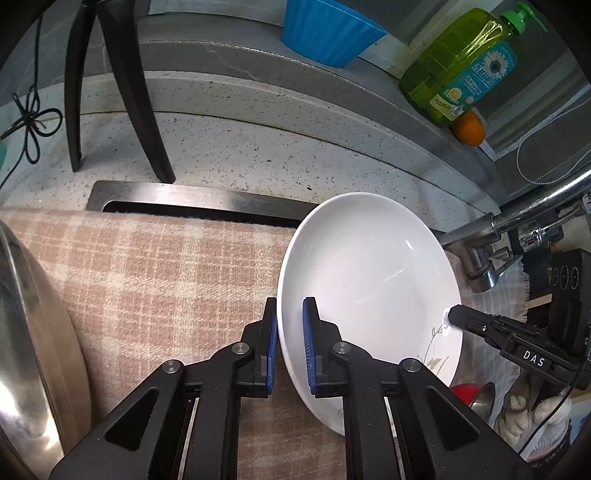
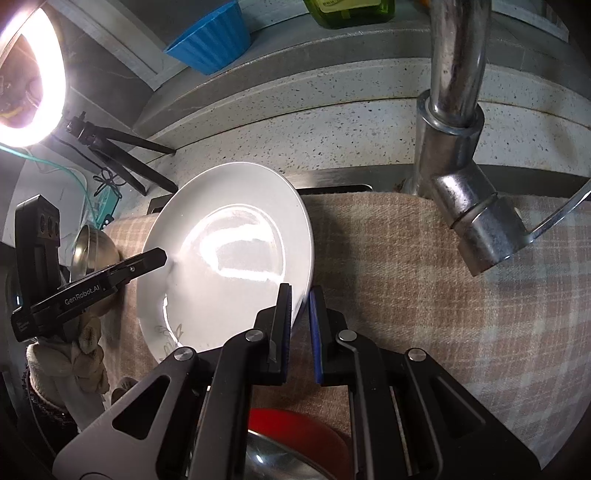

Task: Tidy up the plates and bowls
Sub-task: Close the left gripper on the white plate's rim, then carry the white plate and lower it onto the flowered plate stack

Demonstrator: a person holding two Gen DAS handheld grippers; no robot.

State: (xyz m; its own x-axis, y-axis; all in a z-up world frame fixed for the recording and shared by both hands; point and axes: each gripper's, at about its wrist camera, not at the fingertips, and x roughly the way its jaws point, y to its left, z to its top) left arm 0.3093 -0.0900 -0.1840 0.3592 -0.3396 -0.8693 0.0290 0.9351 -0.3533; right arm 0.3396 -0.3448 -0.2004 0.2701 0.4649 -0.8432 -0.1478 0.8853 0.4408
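Left wrist view: white plate (image 1: 369,280) tilted above the checked cloth (image 1: 166,266), pinched on two opposite rim edges. Left gripper (image 1: 290,343) is clamped on the plate's near-left rim, blue pads either side of the edge. Right gripper (image 1: 452,318) bites the plate's right rim, just above a faint grey leaf print (image 1: 432,347) on the rim. Plate face is turned up and toward the camera, with its far edge over the dark slot (image 1: 192,212) in the steel strip. Left of the plate, at the frame edge, a steel bowl (image 1: 33,332). Below the plate's lower right, a red dish (image 1: 465,393) and a spoon (image 1: 484,400), partly hidden. Right of the plate, a chrome tap (image 1: 517,229). Behind the plate, speckled counter (image 1: 258,147), then a ledge with a blue cup (image 1: 328,29), green soap bottle (image 1: 465,62) and an orange (image 1: 469,127). Black tripod legs (image 1: 110,92) stand on the counter far left of the plate.

Right wrist view: right gripper (image 2: 300,314) pinches the plate (image 2: 229,258) at its right rim; left gripper (image 2: 162,256) grips the opposite rim. A gloved hand (image 2: 74,354) sits behind the left gripper. Tap (image 2: 461,166) is right of the plate, ring light (image 2: 29,85) far upper left, red dish (image 2: 295,435) below the plate.
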